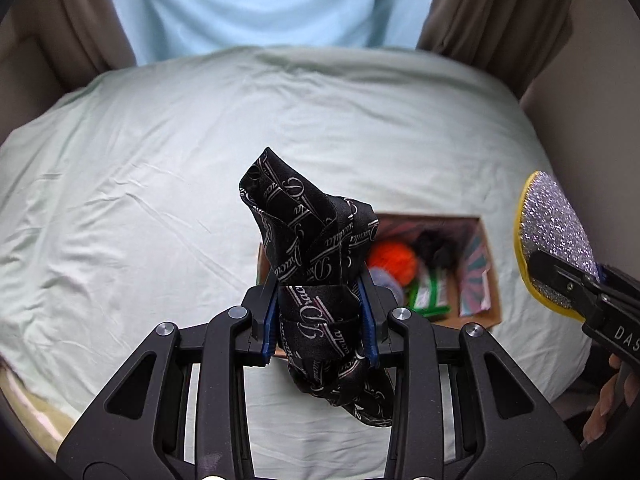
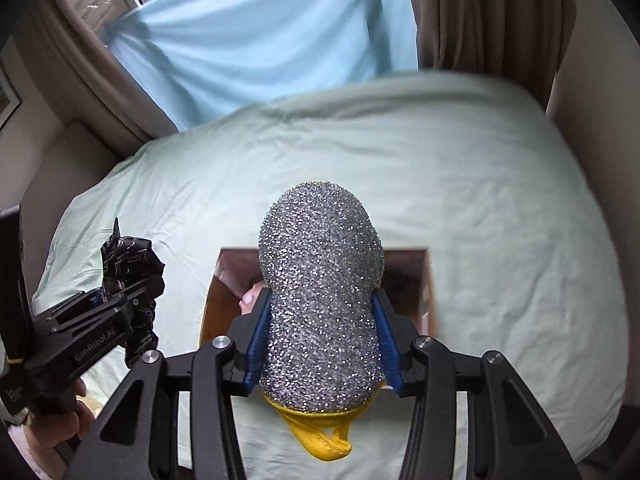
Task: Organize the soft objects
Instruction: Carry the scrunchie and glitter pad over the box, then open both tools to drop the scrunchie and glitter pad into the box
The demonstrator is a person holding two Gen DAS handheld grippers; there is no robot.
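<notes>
My left gripper [image 1: 320,320] is shut on a bunched black ribbon with pale script lettering [image 1: 308,240], held above the bed; it also shows in the right wrist view [image 2: 124,264]. My right gripper [image 2: 320,340] is shut on a silver glitter sponge with a yellow back and loop [image 2: 320,292], held over the open cardboard box [image 2: 428,280]. The sponge shows at the right edge of the left wrist view [image 1: 556,232]. The box [image 1: 490,280] holds an orange ball [image 1: 394,262], a dark fuzzy item [image 1: 434,246] and a green packet [image 1: 428,292].
A pale green sheet covers the bed [image 1: 160,180], [image 2: 500,200]. A light blue cloth [image 1: 260,0] hangs behind it between brown curtains [image 1: 500,8]. A wall [image 1: 600,100] runs along the right side of the bed.
</notes>
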